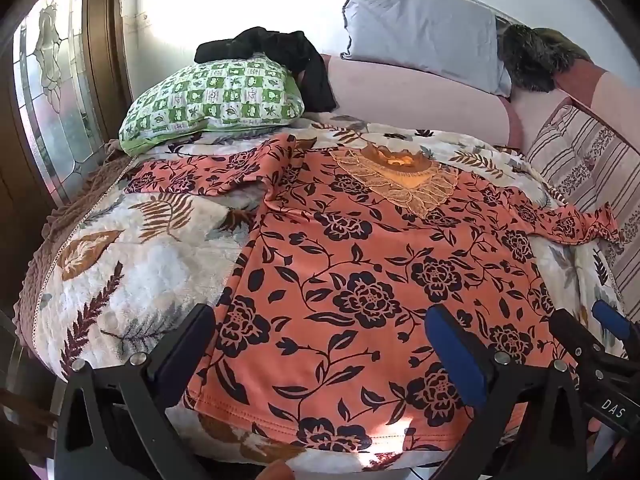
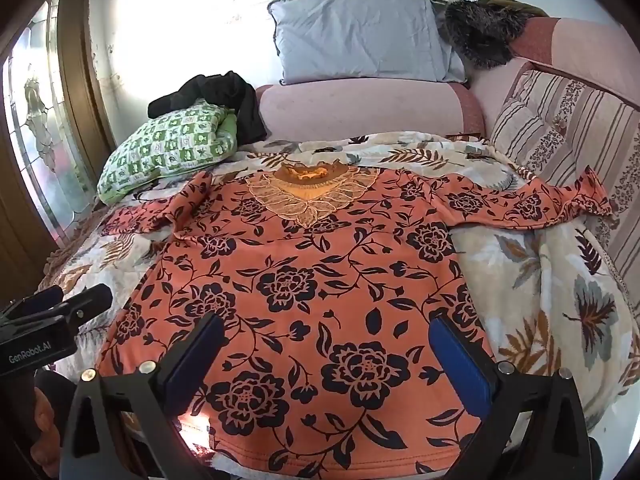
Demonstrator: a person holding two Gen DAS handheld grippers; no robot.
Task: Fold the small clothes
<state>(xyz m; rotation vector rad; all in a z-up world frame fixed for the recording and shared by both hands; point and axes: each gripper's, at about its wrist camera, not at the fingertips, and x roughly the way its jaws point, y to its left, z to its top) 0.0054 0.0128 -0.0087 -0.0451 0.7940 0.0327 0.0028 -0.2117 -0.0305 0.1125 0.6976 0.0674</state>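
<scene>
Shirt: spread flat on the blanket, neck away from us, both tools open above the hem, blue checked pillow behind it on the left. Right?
Wrong on one point: the checked pillow is green and white, not blue, as the left wrist view shows. The rest holds: the shirt lies spread on the blanket, neck far, with the left tool and right tool open above the hem.

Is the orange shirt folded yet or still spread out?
Spread, not folded. The shirt lies flat, front up, on the blanket, both sleeves out to the sides, hem nearest the open grippers.
</scene>
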